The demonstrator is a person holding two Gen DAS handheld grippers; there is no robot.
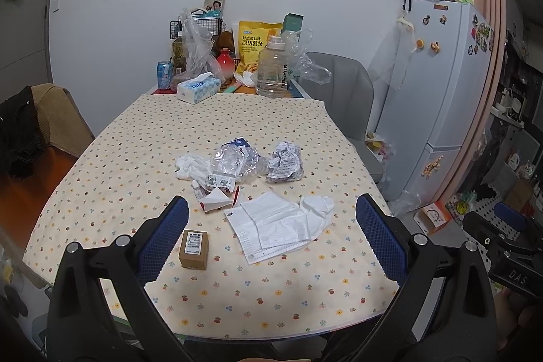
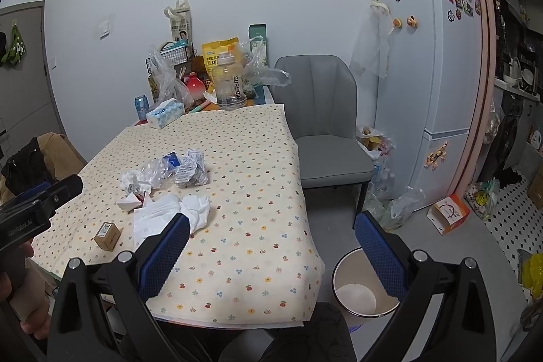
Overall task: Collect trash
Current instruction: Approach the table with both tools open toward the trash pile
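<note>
Trash lies scattered on the flower-print tablecloth point(image 1: 237, 124): a small brown cardboard box point(image 1: 193, 249), a flat white paper with a crumpled tissue point(image 1: 271, 226), a red-and-white folded wrapper point(image 1: 217, 201), crushed clear plastic point(image 1: 237, 160), a crumpled printed paper ball point(image 1: 285, 162) and a white tissue wad point(image 1: 190, 166). My left gripper point(image 1: 271, 240) hovers open above the near table edge, with the box and paper between its blue fingers. My right gripper point(image 2: 271, 255) is open over the table's right corner. A white waste bin point(image 2: 363, 287) stands on the floor beneath it.
A grey chair point(image 2: 325, 131) stands right of the table, a white fridge point(image 2: 434, 73) beyond it. The far end holds a tissue box point(image 1: 198, 88), a big water bottle point(image 1: 271, 67), a can, snack bag and plastic bags. Bags and an orange box point(image 2: 448, 212) litter the floor.
</note>
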